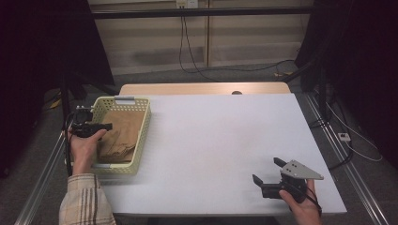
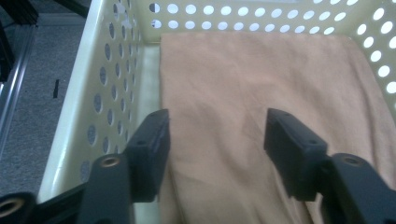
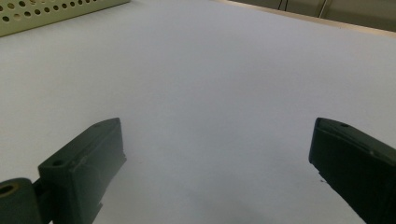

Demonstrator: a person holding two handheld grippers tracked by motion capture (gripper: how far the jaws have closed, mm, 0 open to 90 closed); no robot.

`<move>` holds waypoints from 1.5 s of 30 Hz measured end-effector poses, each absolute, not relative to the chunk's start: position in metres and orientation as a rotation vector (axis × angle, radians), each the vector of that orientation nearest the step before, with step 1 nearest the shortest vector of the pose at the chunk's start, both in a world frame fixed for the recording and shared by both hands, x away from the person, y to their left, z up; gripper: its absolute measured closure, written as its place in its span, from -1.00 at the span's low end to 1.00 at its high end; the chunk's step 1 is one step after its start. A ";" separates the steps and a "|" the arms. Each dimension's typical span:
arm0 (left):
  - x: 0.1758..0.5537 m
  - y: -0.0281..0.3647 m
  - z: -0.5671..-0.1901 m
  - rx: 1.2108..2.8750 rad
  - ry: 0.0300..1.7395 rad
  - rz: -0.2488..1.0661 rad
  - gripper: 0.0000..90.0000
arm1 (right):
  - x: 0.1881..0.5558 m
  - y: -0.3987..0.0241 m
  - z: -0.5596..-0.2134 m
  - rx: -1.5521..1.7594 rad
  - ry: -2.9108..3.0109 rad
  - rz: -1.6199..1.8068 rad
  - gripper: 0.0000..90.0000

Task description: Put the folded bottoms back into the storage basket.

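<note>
While poised over basket point(image 2: 109, 88) at bench's left edge | left gripper point(image 2: 215, 140) jaws apart above tan cloth point(image 2: 261, 93) lying inside, unclamped | right gripper point(image 3: 215, 168) jaws wide, idle near right | risk: snagging cloth on withdrawal, dragging fold over rim.

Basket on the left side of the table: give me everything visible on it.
The basket is pale yellow-green, looks like plastic, rectangular, with walls perforated by rows of round holes and a grey handle piece on the far rim. It sits upright near the white table's left edge. A tan folded cloth lies inside, covering most of the floor. The left gripper hangs over the cloth, jaws apart, pads not pressing it.
</note>
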State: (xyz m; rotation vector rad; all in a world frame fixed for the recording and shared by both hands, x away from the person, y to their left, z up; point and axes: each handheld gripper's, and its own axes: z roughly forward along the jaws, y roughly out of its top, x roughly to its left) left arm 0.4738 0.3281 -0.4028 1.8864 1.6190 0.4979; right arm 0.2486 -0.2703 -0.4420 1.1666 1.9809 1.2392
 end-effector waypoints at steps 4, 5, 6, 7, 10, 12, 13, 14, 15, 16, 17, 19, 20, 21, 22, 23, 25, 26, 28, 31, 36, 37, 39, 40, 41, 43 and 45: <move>0.474 0.328 -0.403 1.883 1.624 0.503 -0.29 | 0.249 -0.270 -0.442 1.167 1.981 1.240 -0.92; 0.474 0.330 -0.402 1.902 1.615 0.501 -0.33 | 0.249 -0.270 -0.442 1.166 1.982 1.240 -0.92; 0.474 0.331 -0.402 1.893 1.618 0.503 -0.37 | 0.249 -0.270 -0.442 1.166 1.981 1.239 -0.92; 0.474 0.330 -0.402 1.863 1.627 0.506 -0.40 | 0.249 -0.271 -0.442 1.166 1.981 1.240 -0.92; 0.474 0.331 -0.402 1.844 1.629 0.487 -0.51 | 0.249 -0.271 -0.442 1.166 1.981 1.240 -0.92; 0.475 0.331 -0.402 1.837 1.630 0.467 -0.58 | 0.249 -0.271 -0.442 1.166 1.981 1.239 -0.92; 0.475 0.331 -0.402 1.845 1.635 0.469 -0.60 | 0.249 -0.271 -0.442 1.167 1.981 1.240 -0.92; 0.475 0.331 -0.402 1.851 1.630 0.468 -0.60 | 0.248 -0.271 -0.442 1.167 1.980 1.240 -0.92; 0.475 0.331 -0.402 1.844 1.624 0.464 -0.62 | 0.249 -0.271 -0.442 1.166 1.980 1.241 -0.92; 0.475 0.330 -0.402 1.834 1.622 0.457 -0.67 | 0.249 -0.271 -0.442 1.165 1.980 1.241 -0.92; 0.476 0.330 -0.401 1.834 1.620 0.464 -0.68 | 0.249 -0.271 -0.442 1.165 1.980 1.241 -0.92; 0.475 0.330 -0.399 1.827 1.607 0.474 -0.72 | 0.249 -0.271 -0.442 1.165 1.980 1.241 -0.92; 0.474 0.330 -0.397 1.828 1.605 0.475 -0.73 | 0.248 -0.271 -0.442 1.166 1.979 1.241 -0.92; 0.473 0.331 -0.396 1.827 1.596 0.476 -0.73 | 0.248 -0.271 -0.442 1.165 1.979 1.241 -0.92; 0.473 0.330 -0.394 1.796 1.598 0.485 -0.73 | 0.248 -0.271 -0.442 1.165 1.978 1.241 -0.92; 0.472 0.330 -0.393 1.769 1.593 0.497 -0.73 | 0.248 -0.271 -0.442 1.167 1.979 1.241 -0.92; 0.471 0.331 -0.391 1.776 1.578 0.505 -0.77 | 0.248 -0.271 -0.442 1.167 1.978 1.242 -0.92; 0.470 0.331 -0.391 1.778 1.568 0.500 -0.78 | 0.249 -0.271 -0.442 1.166 1.979 1.242 -0.92; 0.470 0.331 -0.390 1.767 1.562 0.502 -0.79 | 0.249 -0.271 -0.442 1.164 1.981 1.241 -0.92; 0.468 0.331 -0.389 1.780 1.532 0.505 -0.82 | 0.248 -0.271 -0.442 1.167 1.977 1.244 -0.92; 0.461 0.327 -0.380 1.738 1.475 0.511 -0.84 | 0.248 -0.272 -0.442 1.165 1.981 1.252 -0.92; 0.460 0.327 -0.377 1.740 1.473 0.510 -0.86 | 0.248 -0.272 -0.442 1.166 1.980 1.254 -0.92; 0.457 0.327 -0.374 1.716 1.480 0.524 -0.85 | 0.248 -0.272 -0.442 1.166 1.982 1.257 -0.92; 0.456 0.327 -0.372 1.705 1.464 0.532 -0.86 | 0.248 -0.271 -0.442 1.164 1.983 1.256 -0.92; 0.454 0.327 -0.370 1.706 1.456 0.534 -0.86 | 0.249 -0.271 -0.442 1.163 1.985 1.257 -0.92; 0.452 0.327 -0.366 1.702 1.429 0.545 -0.86 | 0.249 -0.271 -0.442 1.161 1.985 1.257 -0.92; 0.451 0.326 -0.363 1.690 1.412 0.562 -0.86 | 0.249 -0.272 -0.442 1.162 1.984 1.256 -0.92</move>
